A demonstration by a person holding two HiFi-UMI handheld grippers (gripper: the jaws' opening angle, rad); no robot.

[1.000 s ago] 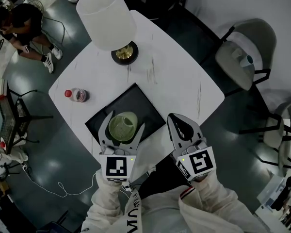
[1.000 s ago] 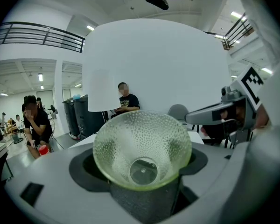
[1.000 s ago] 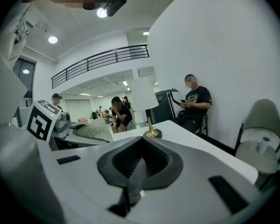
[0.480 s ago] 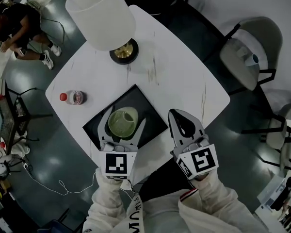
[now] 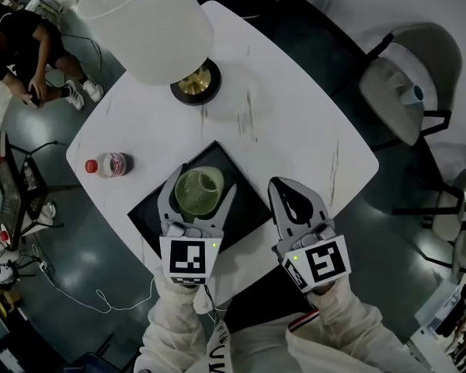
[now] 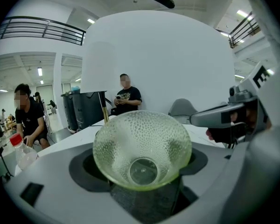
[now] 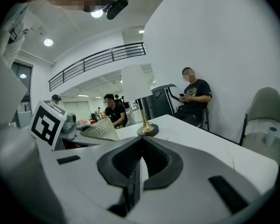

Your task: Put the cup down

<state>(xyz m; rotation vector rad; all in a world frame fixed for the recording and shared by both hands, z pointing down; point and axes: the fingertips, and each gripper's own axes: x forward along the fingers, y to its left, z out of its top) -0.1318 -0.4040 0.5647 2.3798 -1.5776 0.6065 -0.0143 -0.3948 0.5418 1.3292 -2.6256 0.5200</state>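
Observation:
A pale green dimpled glass cup (image 5: 198,191) sits mouth up between the jaws of my left gripper (image 5: 201,185), which is shut on its sides. It is over the black tray (image 5: 241,183) near the table's front edge; I cannot tell whether its base touches the tray. In the left gripper view the cup (image 6: 142,146) fills the space between the dark pads (image 6: 86,168). My right gripper (image 5: 279,186) hovers just right of the tray, shut and empty. From the right gripper view (image 7: 139,148) the cup (image 7: 99,130) shows at the left.
The white table (image 5: 295,123) carries a lamp with a white shade (image 5: 147,26) and brass base (image 5: 195,81) at the back, and a red-capped bottle (image 5: 107,164) lying at the left. Grey chairs (image 5: 408,84) stand to the right. A seated person (image 5: 19,41) is at far left.
My left gripper has edged a little farther over the tray with the cup still in it. The head view has shifted slightly. The right gripper has hardly moved.

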